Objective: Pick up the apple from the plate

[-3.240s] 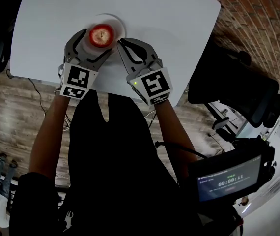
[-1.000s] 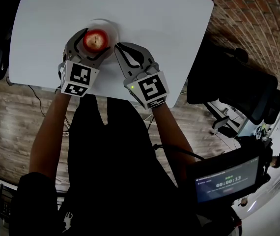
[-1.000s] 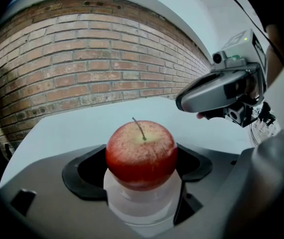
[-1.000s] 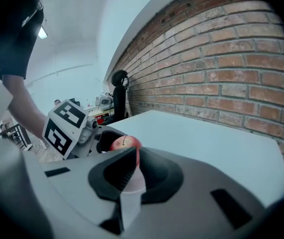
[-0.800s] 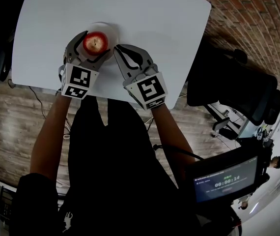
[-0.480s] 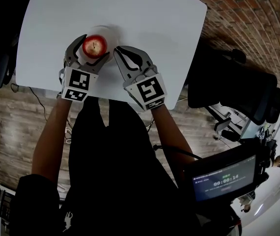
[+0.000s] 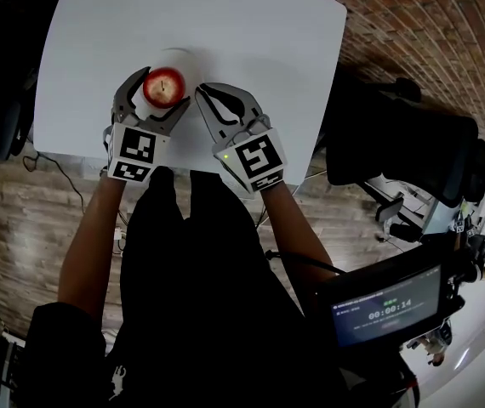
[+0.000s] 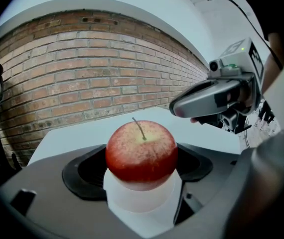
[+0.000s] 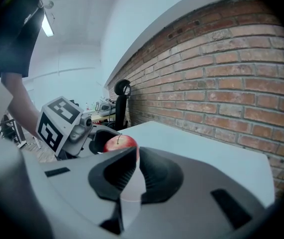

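Observation:
A red apple (image 7: 164, 86) with a short stem sits between the jaws of my left gripper (image 7: 162, 93), which is shut on it. In the left gripper view the apple (image 8: 141, 151) fills the gap between the dark pads, and the white plate (image 8: 139, 199) shows just under it. In the head view the plate (image 7: 177, 58) peeks out beyond the apple. My right gripper (image 7: 204, 90) hangs close to the apple's right, shut with nothing in it. From the right gripper view (image 9: 133, 156) the apple (image 9: 119, 143) shows past the pads.
The white table (image 7: 251, 32) carries only the plate. Its near edge runs under both grippers. A brick wall (image 8: 82, 78) lies behind the table. A dark office chair (image 7: 404, 143) stands to the right, and a screen (image 7: 387, 304) is at the lower right.
With the left gripper still round it, the apple has shifted from over the plate's middle toward its near rim. The right gripper has stayed beside it.

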The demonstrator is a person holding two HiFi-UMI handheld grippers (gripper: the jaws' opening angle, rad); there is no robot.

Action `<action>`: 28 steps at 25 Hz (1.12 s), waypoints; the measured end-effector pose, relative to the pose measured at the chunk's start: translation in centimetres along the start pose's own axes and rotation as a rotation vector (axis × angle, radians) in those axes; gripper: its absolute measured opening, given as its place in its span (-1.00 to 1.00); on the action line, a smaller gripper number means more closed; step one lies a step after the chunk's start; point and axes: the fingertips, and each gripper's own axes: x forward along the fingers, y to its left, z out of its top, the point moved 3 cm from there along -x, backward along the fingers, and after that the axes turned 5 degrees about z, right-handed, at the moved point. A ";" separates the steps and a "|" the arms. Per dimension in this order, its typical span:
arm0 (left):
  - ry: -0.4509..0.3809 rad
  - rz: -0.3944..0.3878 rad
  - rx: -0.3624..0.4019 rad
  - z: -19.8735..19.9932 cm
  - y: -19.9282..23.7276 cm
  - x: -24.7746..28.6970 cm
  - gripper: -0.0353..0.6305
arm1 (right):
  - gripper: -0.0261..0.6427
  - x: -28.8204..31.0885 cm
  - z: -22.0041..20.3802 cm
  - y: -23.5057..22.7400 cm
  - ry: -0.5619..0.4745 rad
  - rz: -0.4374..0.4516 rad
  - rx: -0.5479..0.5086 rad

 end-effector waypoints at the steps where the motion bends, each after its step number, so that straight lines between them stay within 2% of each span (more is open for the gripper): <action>1: -0.004 0.000 0.002 0.3 -0.1 -0.3 0.34 | -0.90 -0.2 0.2 0.1 -0.006 -0.006 -0.002; 16: -0.073 -0.008 0.029 4.3 -0.6 -3.5 0.34 | -0.90 -3.0 3.2 0.4 -0.082 -0.071 -0.010; 28: -0.098 0.004 0.039 5.8 -0.8 -5.7 0.34 | -0.91 -4.7 4.3 1.0 -0.119 -0.100 -0.003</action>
